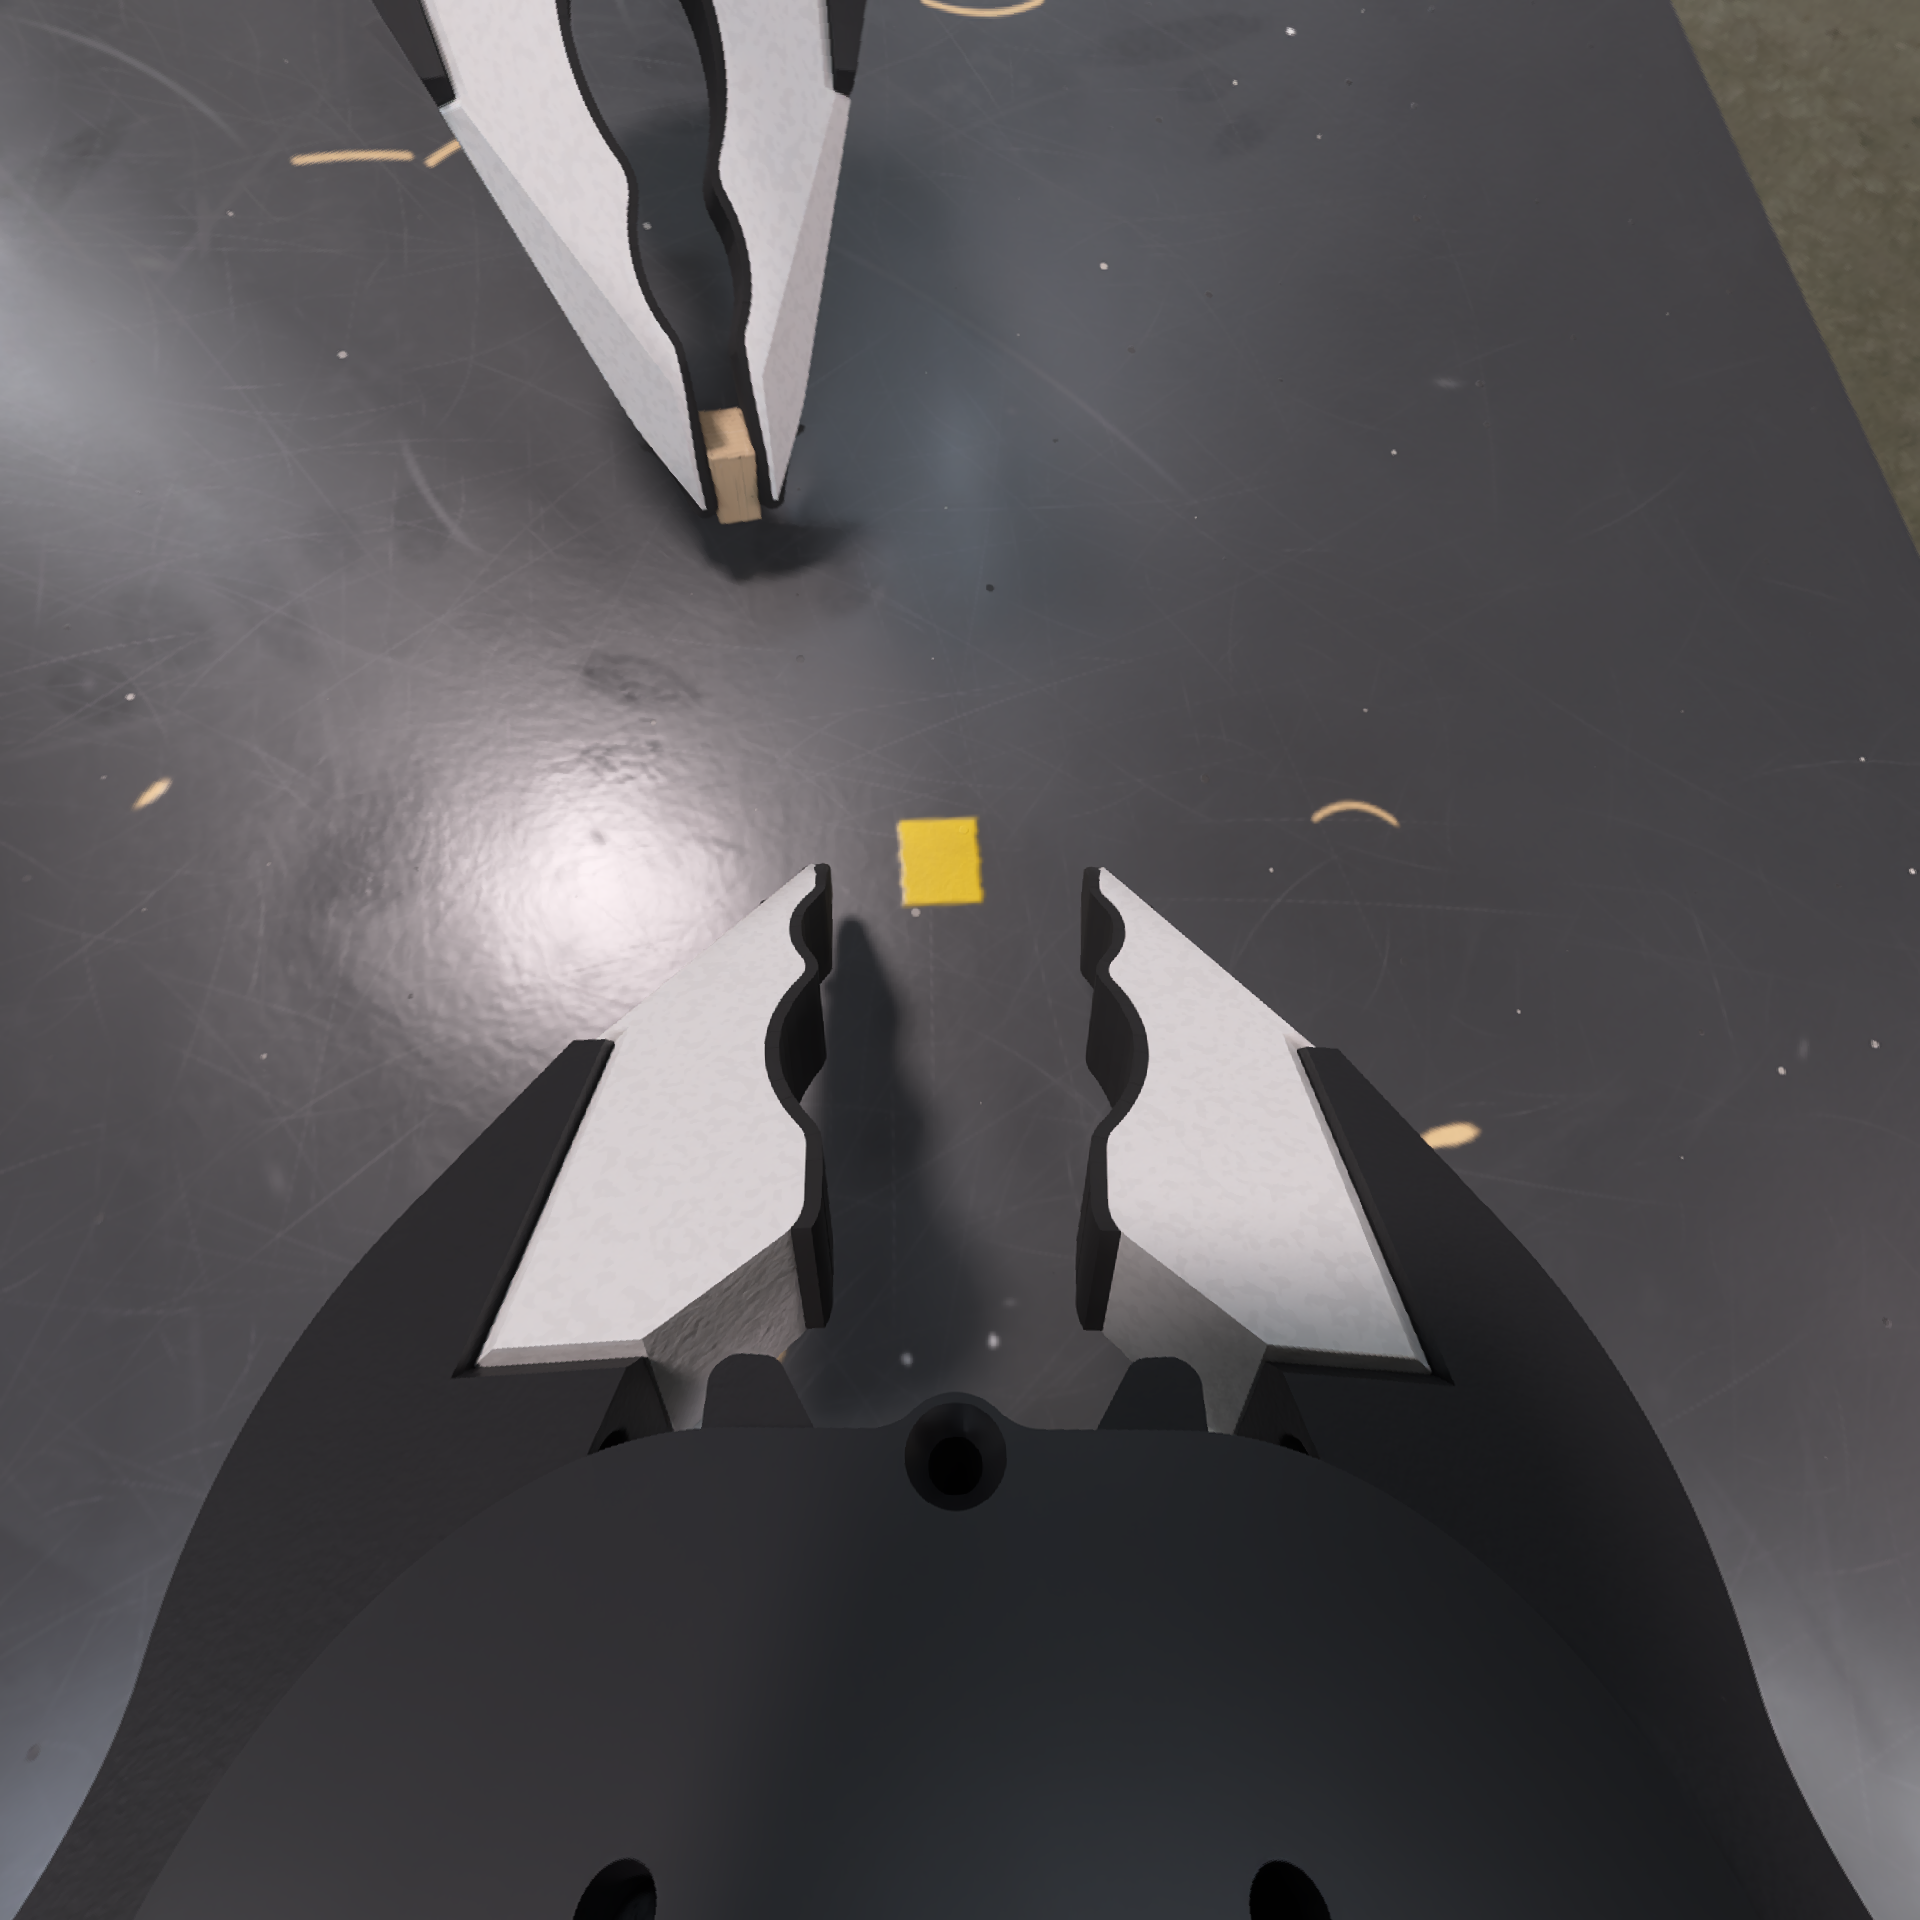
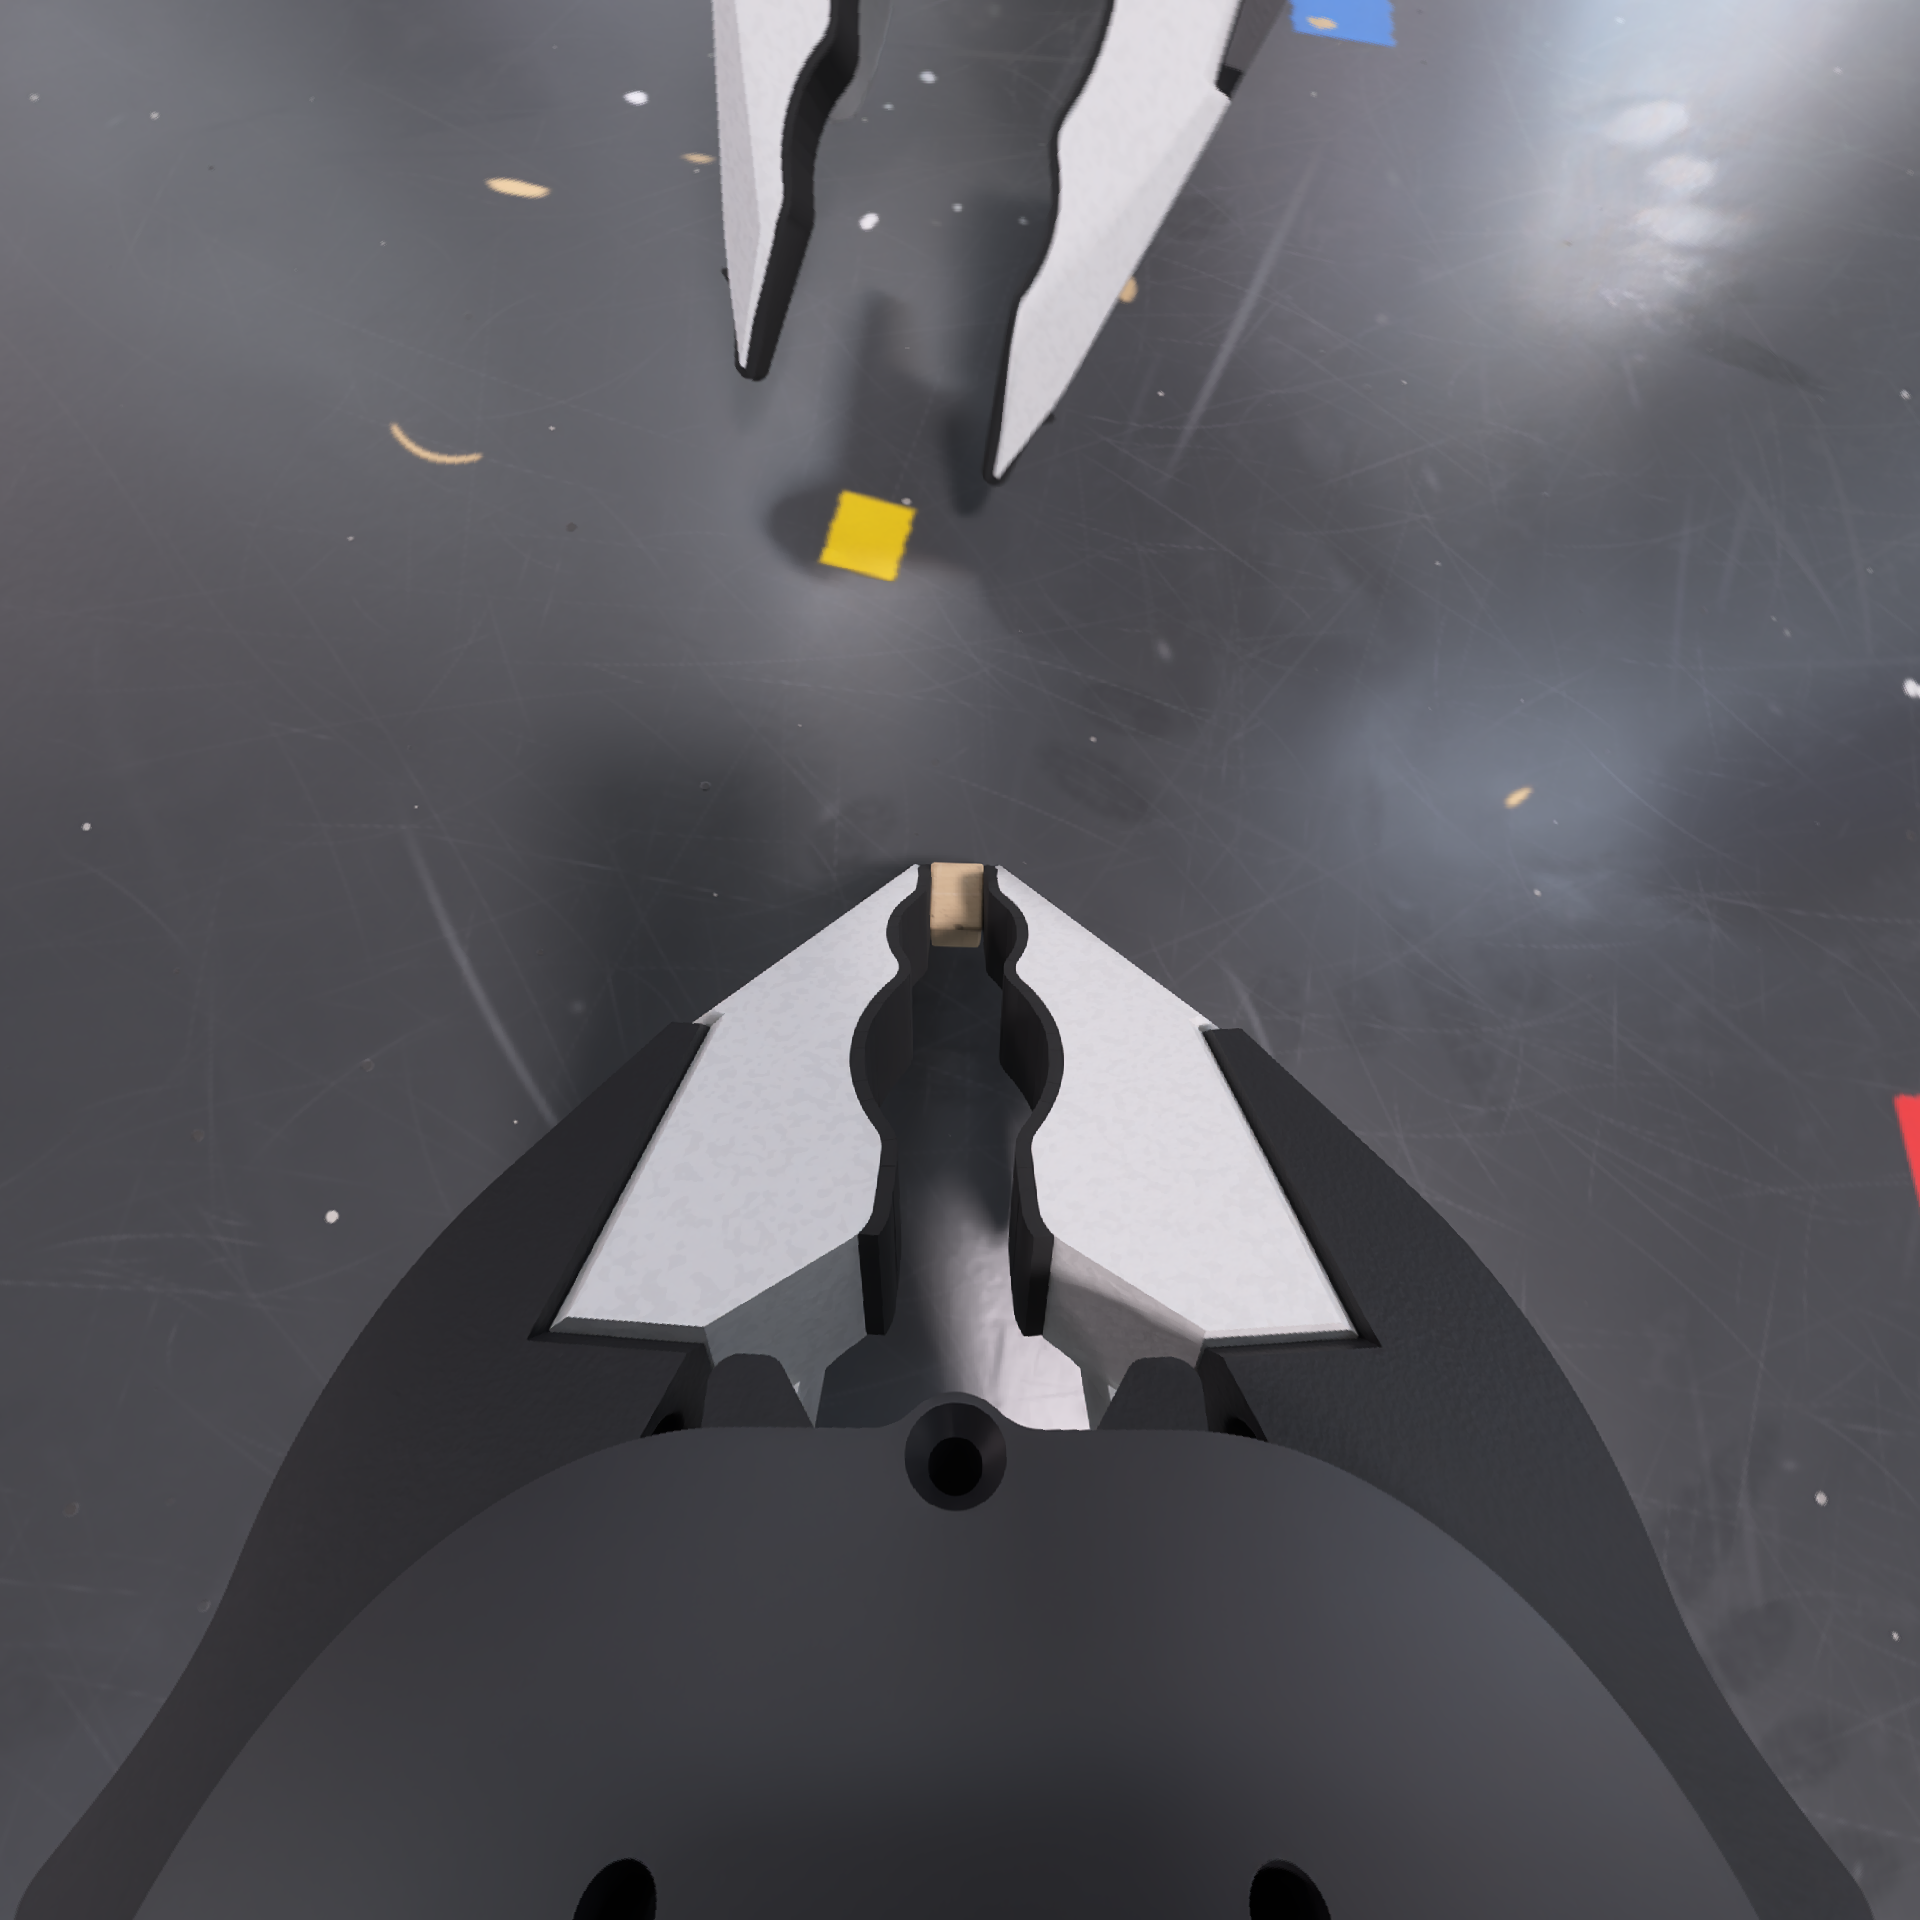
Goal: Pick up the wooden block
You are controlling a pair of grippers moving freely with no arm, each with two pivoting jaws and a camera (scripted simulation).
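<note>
The small pale wooden block [image 2: 956, 906] is clamped between the tips of my right gripper [image 2: 956, 883]. In the left wrist view that gripper [image 1: 740, 497] comes in from the top, shut on the block [image 1: 731, 465], with a soft shadow just below it on the dark table [image 1: 1351, 520]. I cannot tell whether the block touches the table. My left gripper [image 1: 956, 894] is open and empty above the table, behind a flat yellow square [image 1: 939, 860]. In the right wrist view the left gripper [image 2: 878, 426] points at me, open, behind the yellow square [image 2: 867, 535].
The scratched dark table carries tan flecks. A blue patch [image 2: 1340, 21] lies at the far edge and a red patch [image 2: 1908, 1153] at the right edge in the right wrist view. The table's right edge meets olive floor [image 1: 1829, 156] in the left wrist view.
</note>
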